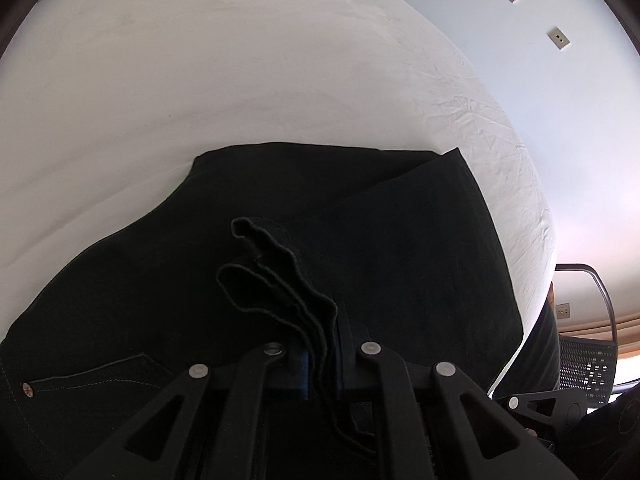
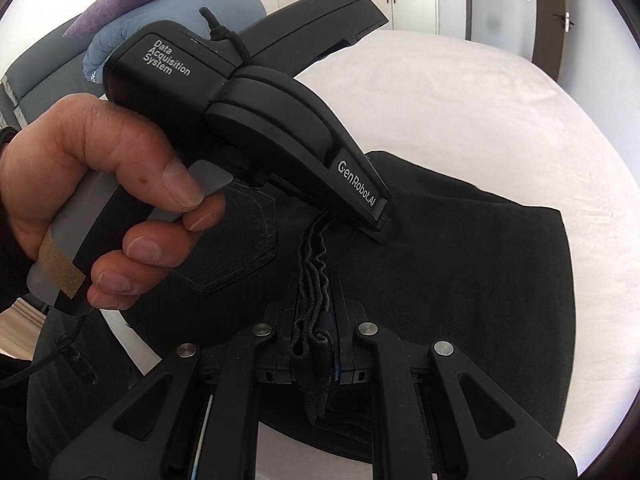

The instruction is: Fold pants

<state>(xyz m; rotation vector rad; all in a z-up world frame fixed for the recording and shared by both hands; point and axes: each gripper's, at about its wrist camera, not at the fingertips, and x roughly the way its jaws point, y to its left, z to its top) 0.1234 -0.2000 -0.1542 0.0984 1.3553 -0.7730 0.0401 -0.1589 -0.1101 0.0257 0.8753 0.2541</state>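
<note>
Both grippers clamped on the same bunched hem edge of the black pants (image 1: 400, 240).

Left gripper (image 1: 320, 344): jaws pinched nearly closed on a stack of wavy folded fabric layers. The layers run out ahead of the jaws, up and left. Rest of the pants spreads flat ahead of and below the jaws on the white bed sheet (image 1: 200, 80). A stitched back pocket with a copper rivet (image 1: 27, 389) sits low left of the jaws. Folded edge of a pant leg lies ahead to the right.

Right gripper (image 2: 316, 320): jaws close together, gripping the same rippled hem bundle; fabric hangs down between the fingers toward the camera. Straight ahead of these jaws the left gripper's tip (image 2: 376, 220) bites the far end of that bundle, so the hem spans between the two. The person's left hand (image 2: 100, 184) wraps that tool's grey handle, up left of the jaws. Back pocket (image 2: 240, 240) lies left of the bundle.

Pillows (image 2: 168, 12) piled beyond the bed, far upper left.
</note>
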